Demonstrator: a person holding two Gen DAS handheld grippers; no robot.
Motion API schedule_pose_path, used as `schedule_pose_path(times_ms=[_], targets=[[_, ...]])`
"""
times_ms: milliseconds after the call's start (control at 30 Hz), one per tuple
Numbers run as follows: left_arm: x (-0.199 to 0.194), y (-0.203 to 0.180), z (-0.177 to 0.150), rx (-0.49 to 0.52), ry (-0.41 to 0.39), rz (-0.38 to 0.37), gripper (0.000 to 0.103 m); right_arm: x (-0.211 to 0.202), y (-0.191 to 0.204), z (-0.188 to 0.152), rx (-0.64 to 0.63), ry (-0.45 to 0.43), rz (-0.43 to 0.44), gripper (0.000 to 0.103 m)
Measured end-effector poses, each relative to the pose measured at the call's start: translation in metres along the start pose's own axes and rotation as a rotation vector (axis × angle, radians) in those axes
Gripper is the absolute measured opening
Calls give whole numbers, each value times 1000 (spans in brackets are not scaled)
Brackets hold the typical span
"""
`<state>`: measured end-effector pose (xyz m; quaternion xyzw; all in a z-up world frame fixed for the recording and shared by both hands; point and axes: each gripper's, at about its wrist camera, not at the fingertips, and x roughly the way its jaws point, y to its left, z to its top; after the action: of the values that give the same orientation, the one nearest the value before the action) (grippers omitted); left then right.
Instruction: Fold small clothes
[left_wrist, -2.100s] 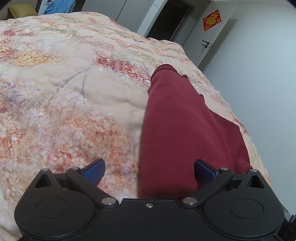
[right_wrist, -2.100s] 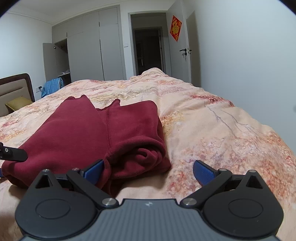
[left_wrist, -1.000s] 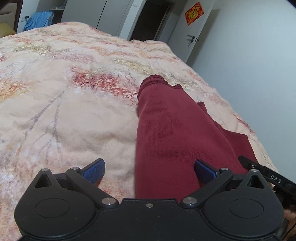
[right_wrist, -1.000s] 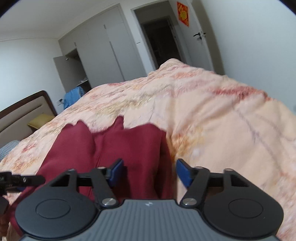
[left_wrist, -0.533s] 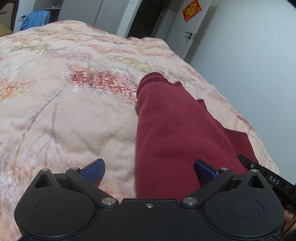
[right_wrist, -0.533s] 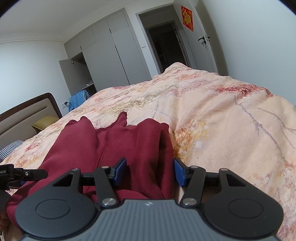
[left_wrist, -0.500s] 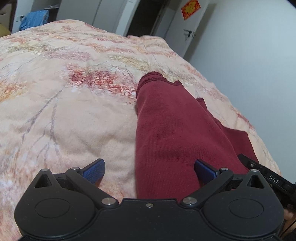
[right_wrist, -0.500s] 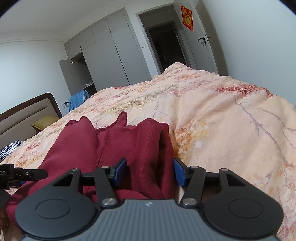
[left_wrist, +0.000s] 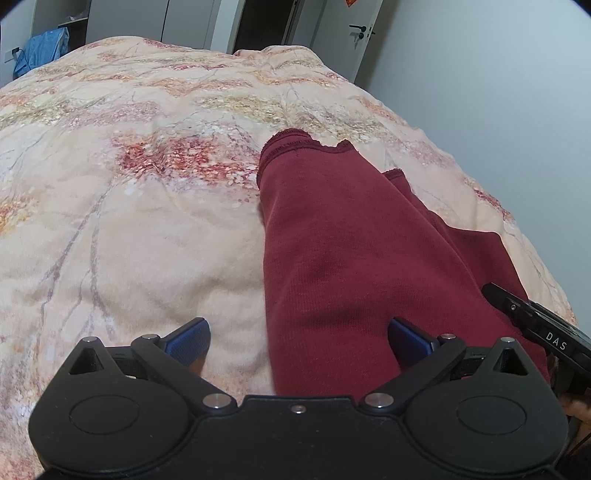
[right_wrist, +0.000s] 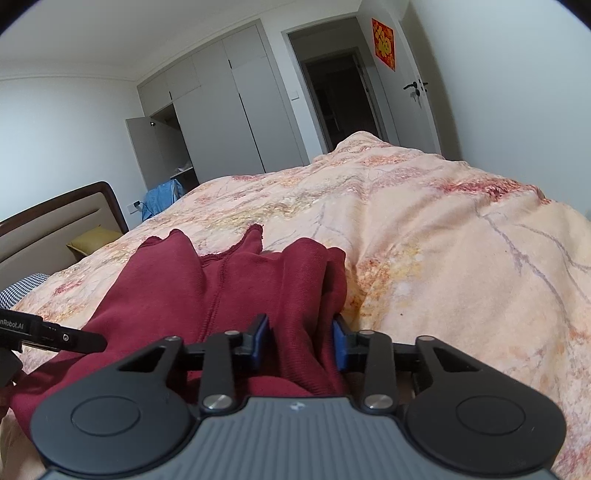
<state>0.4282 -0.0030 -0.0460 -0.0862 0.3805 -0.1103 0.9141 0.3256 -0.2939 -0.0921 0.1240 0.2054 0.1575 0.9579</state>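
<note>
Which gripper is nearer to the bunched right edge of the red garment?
Right. The right gripper pinches that bunched edge of the red garment; the left gripper, open, straddles its opposite edge.

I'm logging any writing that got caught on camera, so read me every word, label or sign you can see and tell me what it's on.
"DAS" on the black body of the right gripper, seen at the edge of the left wrist view.
"nRobot.AI", cut off at the frame edge, on the black body of the left gripper, seen in the right wrist view.
Red diamond door sign: a gold character, too blurred to read.
</note>
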Motion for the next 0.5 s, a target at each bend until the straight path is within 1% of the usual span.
schedule_pose_path(times_ms=[100, 300, 333, 367, 400, 433, 467, 500], targets=[[1, 0, 1, -7, 3, -6, 103, -2, 2, -1, -10, -6, -3, 33], [5, -1, 4, -21, 8, -19, 103, -3, 7, -1, -37, -13, -18, 33], [5, -2, 4, -23, 8, -23, 100, -3, 8, -1, -44, -14, -22, 33], [4, -2, 5, -23, 2, -33, 94, -4, 10, -1, -51, -14, -26, 32], [3, -3, 5, -26, -2, -51, 89, -5, 11, -1, -62, -17, -30, 28], [2, -4, 5, -33, -3, -72, 78, -6, 15, 1, -77, -22, -34, 21], [0, -5, 6, -40, -5, -88, 70, -9, 19, 2, -98, -27, -39, 19], [-1, -7, 6, -36, -11, -81, 68, -12, 25, 4, -128, -35, -47, 18]])
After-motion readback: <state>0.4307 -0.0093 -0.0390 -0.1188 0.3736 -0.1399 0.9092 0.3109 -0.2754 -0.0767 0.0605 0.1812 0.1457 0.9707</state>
